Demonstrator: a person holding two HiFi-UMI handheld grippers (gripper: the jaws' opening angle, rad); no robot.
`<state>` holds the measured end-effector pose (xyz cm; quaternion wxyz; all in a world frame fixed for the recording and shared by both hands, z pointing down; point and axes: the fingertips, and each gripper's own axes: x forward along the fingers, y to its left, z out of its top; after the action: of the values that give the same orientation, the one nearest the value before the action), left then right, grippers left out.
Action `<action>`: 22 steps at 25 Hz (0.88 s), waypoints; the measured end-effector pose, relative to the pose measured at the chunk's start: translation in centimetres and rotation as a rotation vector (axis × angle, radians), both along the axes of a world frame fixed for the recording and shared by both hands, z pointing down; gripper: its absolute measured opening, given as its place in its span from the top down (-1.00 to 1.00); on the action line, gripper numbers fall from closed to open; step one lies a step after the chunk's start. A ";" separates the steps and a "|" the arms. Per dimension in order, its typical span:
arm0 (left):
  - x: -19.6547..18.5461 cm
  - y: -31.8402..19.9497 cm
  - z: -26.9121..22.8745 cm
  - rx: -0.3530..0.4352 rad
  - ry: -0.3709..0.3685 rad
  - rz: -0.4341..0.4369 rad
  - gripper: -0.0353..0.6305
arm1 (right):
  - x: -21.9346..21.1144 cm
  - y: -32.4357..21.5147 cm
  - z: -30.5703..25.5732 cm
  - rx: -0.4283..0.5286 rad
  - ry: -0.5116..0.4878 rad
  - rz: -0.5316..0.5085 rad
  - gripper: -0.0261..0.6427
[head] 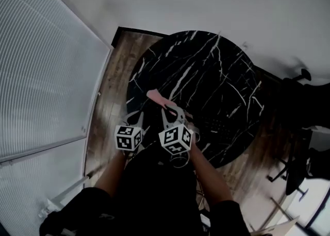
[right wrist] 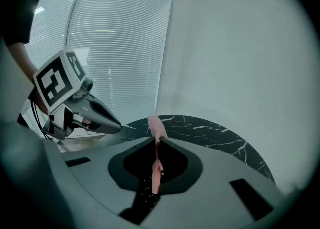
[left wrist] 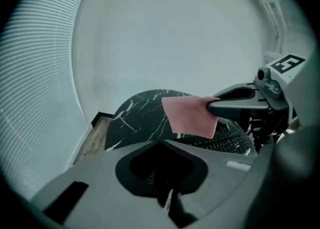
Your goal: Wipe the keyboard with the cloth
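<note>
Pink cloth (right wrist: 158,127) is pinched in my right claw (right wrist: 156,142). In the right gripper view the two jaws are pressed together on it, with one strip of the fabric running back through the dark hollow behind the tips and a short flap standing out past them. From the left gripper view the same cloth hangs as a flat sheet from the tip of that claw, which lies roughly level above the round black marble desk (head: 206,70) with its white veins.

The black keyboard (left wrist: 226,143) lies on the desk at the side nearest me, toward my right. In the head view it sits just right of the right claw, and the cloth is held off to its left over the near part of the desk, apart from the keys. Whether the cloth's lower edge touches the desk top I cannot tell.

My left claw (left wrist: 160,142) has its jaws brought together with nothing between them. It is held just beside the right one, on its left, near the desk's near-left rim and pointing across the desk. Around the desk I see brown wooden floor (head: 111,80), and white slatted blinds (head: 41,75) fill the left side of the head view.
</note>
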<state>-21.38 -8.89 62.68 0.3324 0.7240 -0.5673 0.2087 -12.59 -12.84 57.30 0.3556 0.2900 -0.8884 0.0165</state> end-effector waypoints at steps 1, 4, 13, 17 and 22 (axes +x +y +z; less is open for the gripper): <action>-1.0 0.2 0.2 -0.005 0.002 -0.009 0.89 | -1.1 0.2 0.9 -0.014 0.011 -0.008 0.90; -3.3 0.7 0.8 -0.021 0.010 -0.019 0.89 | -3.4 0.9 3.7 -0.075 0.053 -0.010 0.90; -6.2 -0.2 2.4 -0.045 0.043 0.038 0.89 | -3.4 3.8 11.6 -0.310 0.237 0.056 0.90; -6.0 -1.1 2.6 -0.040 0.054 0.075 0.89 | -3.1 3.8 12.1 -0.327 0.231 0.105 0.90; -5.3 -1.8 2.3 -0.034 0.060 0.117 0.89 | -3.0 3.9 12.1 -0.298 0.244 0.112 0.90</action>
<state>-26.66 -10.70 64.99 0.3488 0.7560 -0.5101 0.2159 -15.62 -8.95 69.39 0.4979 0.2831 -0.8090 0.1323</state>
